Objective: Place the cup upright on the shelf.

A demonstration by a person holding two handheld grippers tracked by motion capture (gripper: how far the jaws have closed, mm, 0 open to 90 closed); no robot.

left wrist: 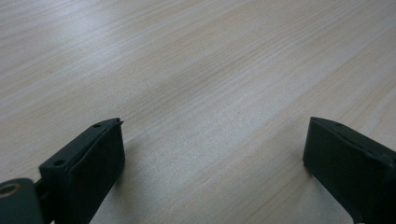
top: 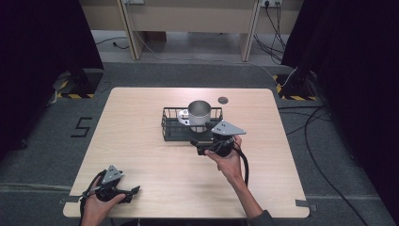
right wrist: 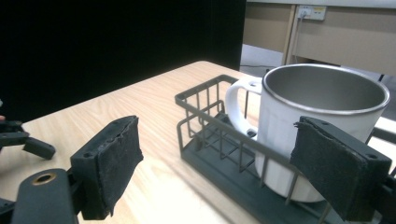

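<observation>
White mug (right wrist: 299, 130) standing upright in wire basket (top: 173, 126) near desk's far edge; right gripper (right wrist: 233, 163) spread wide beside it, left gripper (left wrist: 212, 158) likewise agape, empty, by near left corner.

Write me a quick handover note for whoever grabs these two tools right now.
Left tool: open, holding nothing, low over the table at its near left corner.
Right tool: open, holding nothing, at the near side of the wire basket.
Mug: upright inside the basket, handle pointing away from the right tool's side.
Done: mug sits in the basket.
Left: unclear; likely gripping the basket or mug next.
</observation>
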